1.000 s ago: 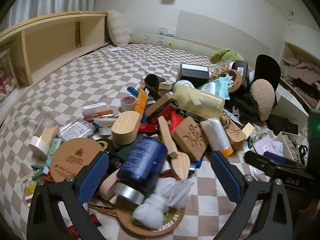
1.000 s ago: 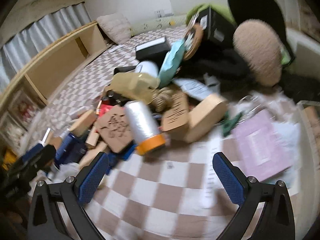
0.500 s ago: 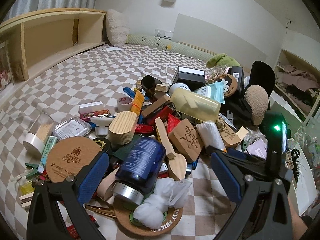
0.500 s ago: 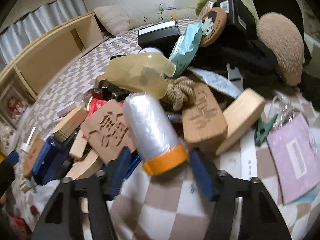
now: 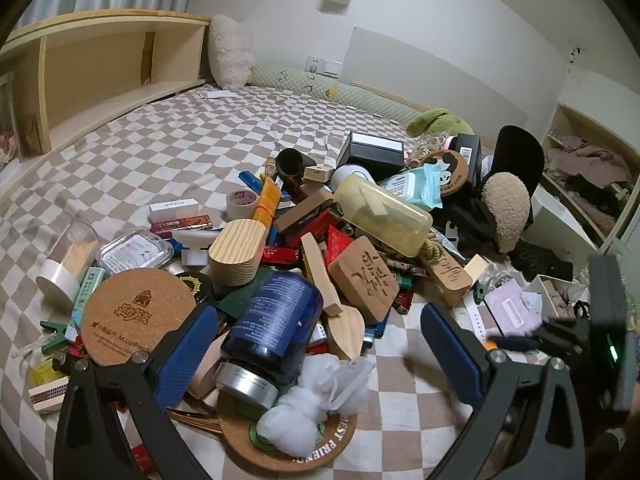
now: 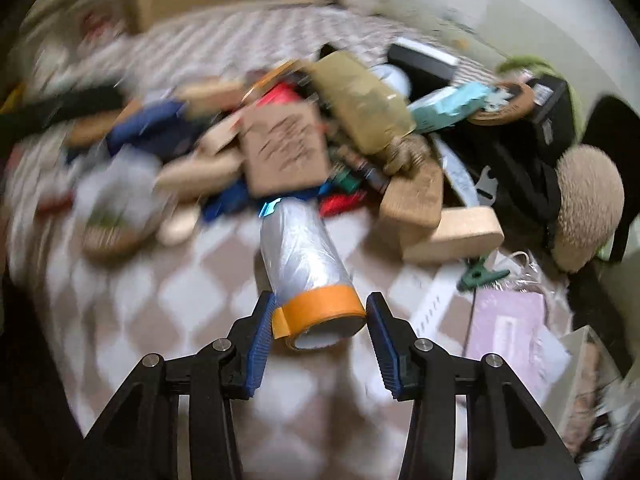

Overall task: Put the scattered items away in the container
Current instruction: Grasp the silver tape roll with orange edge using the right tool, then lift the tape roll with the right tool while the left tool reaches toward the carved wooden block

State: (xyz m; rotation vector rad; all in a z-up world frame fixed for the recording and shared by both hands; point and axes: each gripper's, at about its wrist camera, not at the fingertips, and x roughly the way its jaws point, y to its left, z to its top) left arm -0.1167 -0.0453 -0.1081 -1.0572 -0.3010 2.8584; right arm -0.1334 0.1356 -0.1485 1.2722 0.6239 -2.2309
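A heap of scattered items lies on the checkered bedspread (image 5: 160, 152). My right gripper (image 6: 320, 320) has a roll of clear plastic film with an orange tape end (image 6: 304, 256) between its blue pads. The jaws are closing, and the pads press on the orange end. The roll sticks out over bare bedspread, apart from the heap. In the left wrist view my right gripper (image 5: 560, 336) shows only as a dark blur at the right edge. My left gripper (image 5: 316, 320) stands open low over a blue jar with a silver lid (image 5: 276, 316), touching nothing.
The heap holds a cork coaster (image 5: 136, 312), a carved wooden block (image 5: 364, 276), a yellow bottle (image 5: 384, 216) and a white mesh puff (image 5: 304, 400). A small white box (image 5: 552, 284) and a plush slipper (image 5: 506, 208) sit at the right. A wooden shelf (image 5: 100, 64) lines the left.
The right gripper's jaws went from wide apart to narrow around the film roll. The roll left its place in the heap and the view rolled. The left gripper stayed put.
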